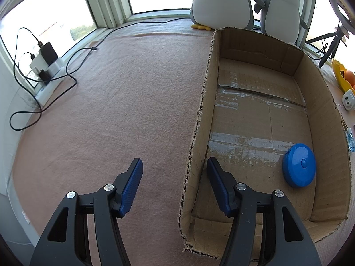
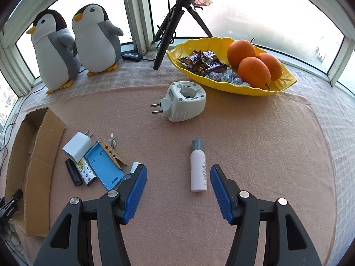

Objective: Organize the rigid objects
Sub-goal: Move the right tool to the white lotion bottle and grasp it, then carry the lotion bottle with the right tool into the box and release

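Observation:
In the left wrist view an open cardboard box (image 1: 319, 146) holds a round blue disc (image 1: 298, 165) at its near right. My left gripper (image 1: 174, 161) is open and straddles the box's left wall without touching it, one finger outside and one inside. In the right wrist view a white bottle (image 2: 198, 168) with a grey cap lies on the pink cloth. My right gripper (image 2: 178, 168) hovers open just behind it, with nothing held. To the left lie a white charger (image 2: 77, 147), a blue case (image 2: 103, 166), keys (image 2: 112, 144), a black cylinder (image 2: 73, 173) and a patterned cylinder (image 2: 86, 174). A white plug-in device (image 2: 185, 102) sits farther back.
A yellow dish (image 2: 286, 82) with oranges and sweets stands at the back right. A tripod (image 2: 168, 28) and two plush penguins (image 2: 95, 37) stand by the windows. The box (image 2: 42, 155) lies at the far left. Cables and a power strip (image 1: 46, 66) line the left sill.

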